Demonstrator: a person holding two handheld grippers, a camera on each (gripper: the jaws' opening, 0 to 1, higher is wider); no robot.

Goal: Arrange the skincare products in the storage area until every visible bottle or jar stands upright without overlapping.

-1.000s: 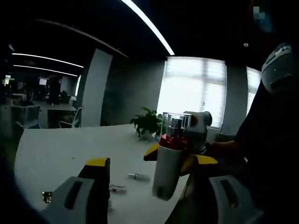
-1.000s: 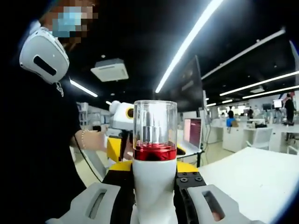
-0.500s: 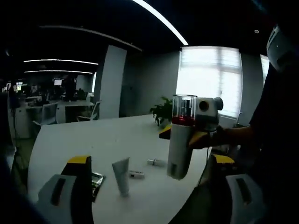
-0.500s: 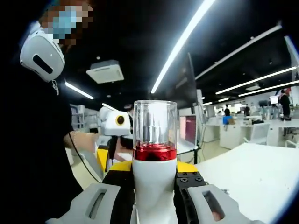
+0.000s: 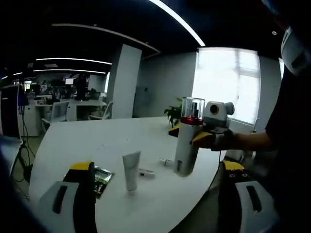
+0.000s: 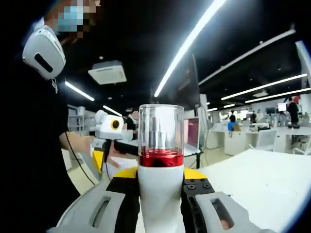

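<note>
A white pump bottle (image 6: 161, 189) with a red band and a clear cap stands upright between the jaws of my right gripper (image 6: 161, 187), which is shut on its body. In the left gripper view the same bottle (image 5: 185, 148) hangs above the white table (image 5: 73, 145), held by the right gripper (image 5: 194, 137). My left gripper (image 5: 157, 167) is open wide with nothing between its yellow-tipped jaws. A white tube (image 5: 130, 170) stands on its cap on the table. Two small vials (image 5: 146, 172) lie beside it.
A dark sachet (image 5: 100, 175) lies flat near the left jaw. A potted plant (image 5: 174, 114) sits at the table's far edge. In the right gripper view the left gripper (image 6: 104, 153) is held in a person's hand, with the table (image 6: 262, 179) to the right.
The left gripper has drawn back from the bottle, bringing the tube and sachet into its view. In the right gripper view it has drifted left. The right gripper keeps its hold.
</note>
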